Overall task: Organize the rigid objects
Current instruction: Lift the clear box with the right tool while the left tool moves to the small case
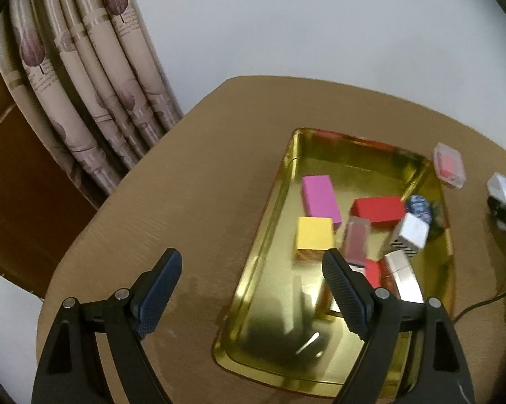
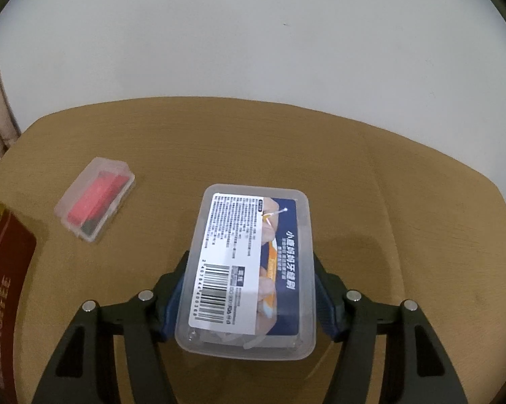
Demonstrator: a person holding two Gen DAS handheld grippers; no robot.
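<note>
We see clear box [image 2: 249, 272] with barcode label between right gripper [image 2: 249, 299] pads, both pads against its sides: grasped, over table [image 2: 387, 185]. Small clear case [image 2: 94, 198] with red insert lies on table to its left, well apart. Left gripper [image 1: 253, 289] jaws spread, nothing between, above near end of gold tray [image 1: 273, 303]. In tray: pink block [image 1: 320, 198], yellow block [image 1: 315, 234], red block [image 1: 379, 208], few more small boxes.
</note>
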